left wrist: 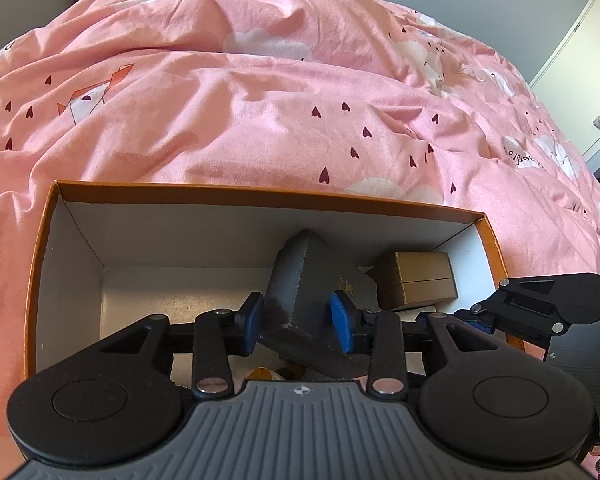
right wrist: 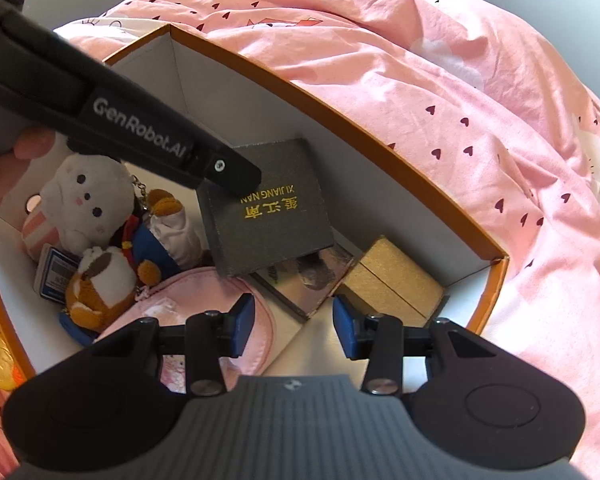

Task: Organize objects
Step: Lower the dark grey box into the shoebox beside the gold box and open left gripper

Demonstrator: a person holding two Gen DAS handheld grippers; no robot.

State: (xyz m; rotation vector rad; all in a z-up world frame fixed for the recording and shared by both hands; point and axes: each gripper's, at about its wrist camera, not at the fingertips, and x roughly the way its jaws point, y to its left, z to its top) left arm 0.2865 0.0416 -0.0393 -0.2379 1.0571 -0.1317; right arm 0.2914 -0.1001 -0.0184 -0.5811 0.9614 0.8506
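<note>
**Dark box over the orange storage box, left jaws around it**

Dark grey box point(left wrist: 306, 300), gold lettering on its lid, tilted inside the orange-rimmed storage box point(right wrist: 380, 144). It sits between the blue pads point(left wrist: 342, 322) of the left gripper point(left wrist: 300, 320); pads at its two sides, right one against the wall, left one at the edge. Whether they press or have just let go, cannot tell from either view.

Right gripper point(right wrist: 294, 326) hangs above the near end of the storage box, jaws apart, nothing between them.

Below the dark box: a gold box point(right wrist: 396, 282) in the corner, just beside a flat silvery packet point(right wrist: 308, 280). Toward the other end, a grey plush point(right wrist: 86, 200), a blue-and-red plush point(right wrist: 156, 236) and a brown-and-white plush point(right wrist: 100, 280), crowded together. A pink pouch point(right wrist: 204, 300) lies in front of them, under the right gripper's left finger.

Storage box rests on a pink duvet point(left wrist: 260, 120) with dark hearts. A yellow toy point(right wrist: 0, 364) lies outside its rim. A hand point(right wrist: 8, 160) grips the left tool's handle.
</note>
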